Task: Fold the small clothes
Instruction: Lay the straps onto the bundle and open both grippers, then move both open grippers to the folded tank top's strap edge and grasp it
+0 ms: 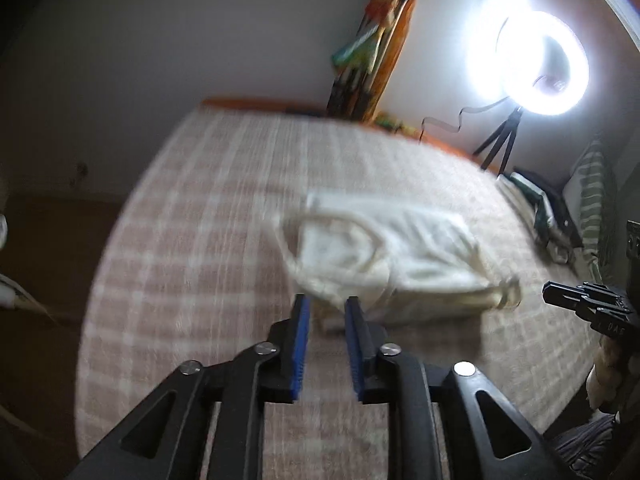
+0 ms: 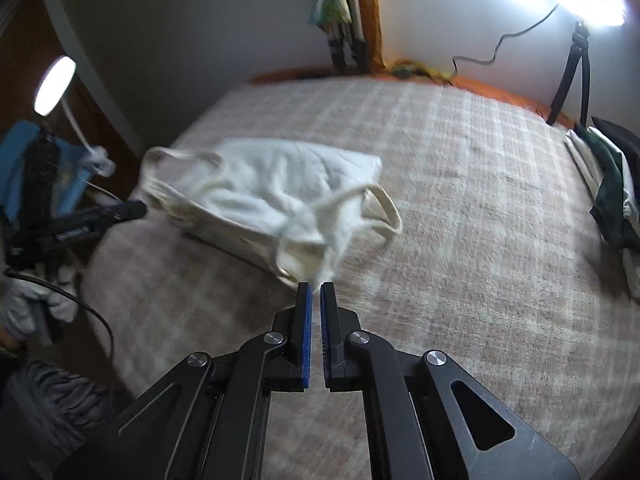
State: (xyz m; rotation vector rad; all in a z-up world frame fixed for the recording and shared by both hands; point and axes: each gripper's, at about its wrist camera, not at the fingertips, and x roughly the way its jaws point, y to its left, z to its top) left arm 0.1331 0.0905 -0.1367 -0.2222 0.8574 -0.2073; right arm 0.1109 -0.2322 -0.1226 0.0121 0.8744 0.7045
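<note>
A pale checked bedcover spreads over the bed, and everything else sits around it: a grey wall rises behind its far edge, a lit ring light on a small black tripod stands at its far right corner, and a pile of dark and white clothes lies along its right edge. Near the middle of the bedcover lies the white undershirt, rumpled, its straps looping out to either side. The right gripper has its blue-padded fingers drawn narrow, pinching a bit of the undershirt's near edge at the tips. The left gripper is parted by a moderate gap just over the undershirt's near edge; blur hides whether it touches the cloth.
</note>
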